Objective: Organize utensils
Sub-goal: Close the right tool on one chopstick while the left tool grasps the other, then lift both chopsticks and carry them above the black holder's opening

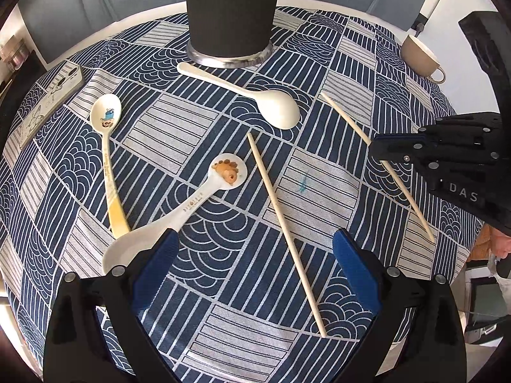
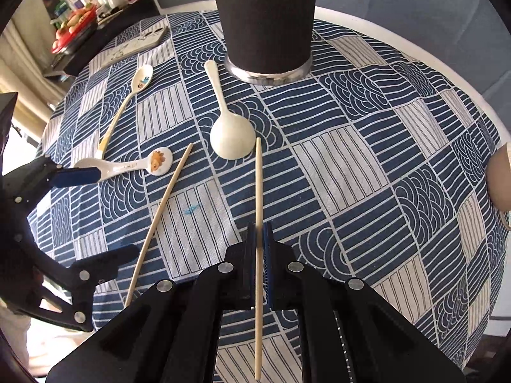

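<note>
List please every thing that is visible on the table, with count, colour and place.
tumbler: 1, black with a silver base, far middle of the cloth.
plain spoon: 1, cream, just before the tumbler.
printed spoons: 2, white with cartoon pictures, left side.
chopsticks: 2, pale wood; one lying in the centre, one held.
cup: 1, beige, far right edge.
phone: 1, patterned case, far left.
tablecloth: 1, blue and white.
left gripper: open, near a printed spoon.
right gripper: shut on a chopstick.
</note>
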### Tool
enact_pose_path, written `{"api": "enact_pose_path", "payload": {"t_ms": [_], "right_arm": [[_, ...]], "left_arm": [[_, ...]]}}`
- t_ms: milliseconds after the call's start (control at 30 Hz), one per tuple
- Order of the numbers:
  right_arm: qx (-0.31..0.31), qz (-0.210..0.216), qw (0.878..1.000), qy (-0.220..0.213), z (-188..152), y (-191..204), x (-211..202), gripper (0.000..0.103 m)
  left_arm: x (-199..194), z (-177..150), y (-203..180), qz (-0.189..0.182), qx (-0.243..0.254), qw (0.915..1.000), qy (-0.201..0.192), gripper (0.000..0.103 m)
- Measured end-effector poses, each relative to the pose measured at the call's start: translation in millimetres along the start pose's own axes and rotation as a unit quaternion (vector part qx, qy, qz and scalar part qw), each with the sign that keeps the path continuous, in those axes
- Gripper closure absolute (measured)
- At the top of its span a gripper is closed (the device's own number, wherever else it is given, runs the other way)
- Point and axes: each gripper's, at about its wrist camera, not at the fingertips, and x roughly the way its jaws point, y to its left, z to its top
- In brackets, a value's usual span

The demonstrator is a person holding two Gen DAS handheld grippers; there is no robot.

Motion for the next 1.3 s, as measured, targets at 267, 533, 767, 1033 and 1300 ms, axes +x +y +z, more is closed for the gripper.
{"api": "enact_pose_path", "payload": {"t_ms": [267, 533, 767, 1033, 1300], "right_arm": [[0.003, 0.021, 1.000, -0.008, -8.0, -19.4, -10.6, 0.099], [0.008, 0.023, 0.999, -0.022, -12.6, -34.2, -22.2, 0.099], [0.013, 0.026, 0.999, -0.035, -13.2, -43.9, -30.6, 0.099], [0.012, 0.019, 0.998, -0.059, -12.5, -47.3, -48.8, 0.099], [0.006, 0.013, 0.995, -0.100, 0.1, -43.1, -74.5, 0.099]], "left_arm": [[17.2, 4.4, -12.2, 0.012, -0.017, 0.9997, 0.016, 0.008], [28.0, 5.9, -16.5, 0.061, -0.025, 0.9977, 0.020, 0.033], [21.0, 9.0, -29.1, 0.039, 0.001, 0.9978, 0.053, 0.098], [-5.6, 15.1, -27.3, 0.036, 0.000, 0.9989, 0.031, 0.098], [-34.9, 29.2, -8.5, 0.055, -0.007, 0.9984, 0.011, 0.098]]}}
